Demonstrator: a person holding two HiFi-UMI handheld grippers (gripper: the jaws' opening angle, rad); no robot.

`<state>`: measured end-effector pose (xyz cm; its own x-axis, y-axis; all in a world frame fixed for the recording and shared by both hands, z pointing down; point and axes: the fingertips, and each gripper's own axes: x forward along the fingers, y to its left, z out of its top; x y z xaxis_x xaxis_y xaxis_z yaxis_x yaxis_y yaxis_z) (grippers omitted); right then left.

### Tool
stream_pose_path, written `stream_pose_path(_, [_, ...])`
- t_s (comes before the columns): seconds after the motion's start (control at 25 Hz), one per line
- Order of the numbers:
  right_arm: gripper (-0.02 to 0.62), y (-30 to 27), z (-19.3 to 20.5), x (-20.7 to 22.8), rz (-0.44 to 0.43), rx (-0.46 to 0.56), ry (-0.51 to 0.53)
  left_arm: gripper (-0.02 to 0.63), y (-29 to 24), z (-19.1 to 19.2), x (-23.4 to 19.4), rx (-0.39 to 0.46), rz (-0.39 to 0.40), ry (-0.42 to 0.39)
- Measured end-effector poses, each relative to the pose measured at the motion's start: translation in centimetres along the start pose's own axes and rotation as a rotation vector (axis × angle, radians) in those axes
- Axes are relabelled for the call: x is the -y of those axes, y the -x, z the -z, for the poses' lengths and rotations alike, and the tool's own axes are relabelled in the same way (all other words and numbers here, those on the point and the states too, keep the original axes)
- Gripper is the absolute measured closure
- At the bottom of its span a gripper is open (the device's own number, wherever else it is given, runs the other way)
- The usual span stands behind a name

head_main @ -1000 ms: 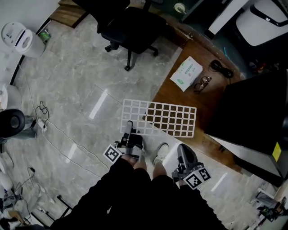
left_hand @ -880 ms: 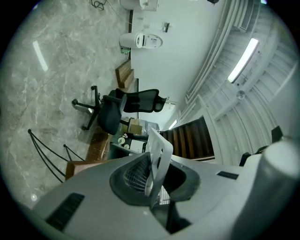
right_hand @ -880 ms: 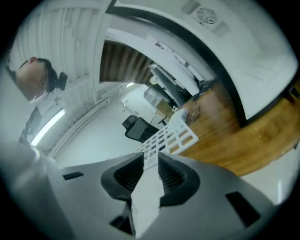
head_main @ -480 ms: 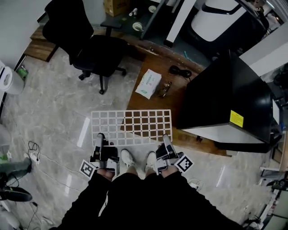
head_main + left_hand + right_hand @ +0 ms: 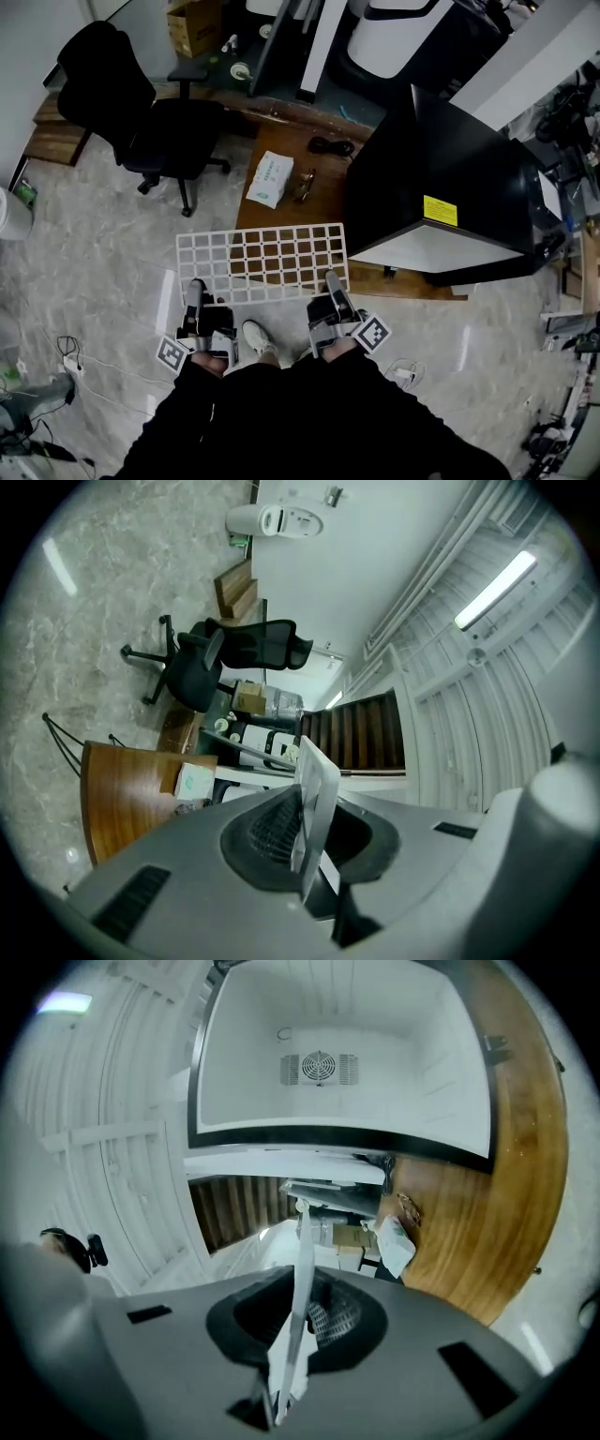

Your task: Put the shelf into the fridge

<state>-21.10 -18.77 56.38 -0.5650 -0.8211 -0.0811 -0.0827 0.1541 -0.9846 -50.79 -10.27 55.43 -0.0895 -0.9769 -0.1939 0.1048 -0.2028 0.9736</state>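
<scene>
Inspection of the white wire-grid shelf (image 5: 262, 264): it was held roughly level above the grey marble floor (image 5: 103, 244), its long axis running left to right between my two tools. Its far long edge faced the brown wooden desk (image 5: 281, 192), beside the black fridge (image 5: 422, 159).

The left hand-held gripper (image 5: 194, 289) was clamped on the near left corner, with the wire edge pinched between its jaws. The right hand-held gripper (image 5: 331, 279) had just been closing and now gripped the near right corner, with the shelf seen edge-on between its pads.

A second before, the shelf hung askew from the left tool alone, while the right tool sat low and clear of it. The shelf had since squared up.

Condition: rectangular cells, white coating, no bend that I could make out.
</scene>
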Motion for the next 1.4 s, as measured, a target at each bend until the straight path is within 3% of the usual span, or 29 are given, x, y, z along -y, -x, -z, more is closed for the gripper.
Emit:
stream_pose_path(0.4, [0.558, 7.7, -6.7, -1.9, 0.002, 0.099, -0.032, 0.572, 0.7, 9.5, 1.5, -0.117, -0.042, -0.014])
stream_pose_path(0.6, [0.560, 11.6, -10.4, -2.3, -0.014, 0.094, -0.027, 0.573, 2.4, 14.6, 2.1, -0.124, -0.043, -0.032])
stream_pose_path(1.4, [0.558, 31.3, -36.1, -3.0, 0.016, 0.182, 0.000, 0.574, 3.7, 46.3, 2.4, -0.236, -0.044, -0.087])
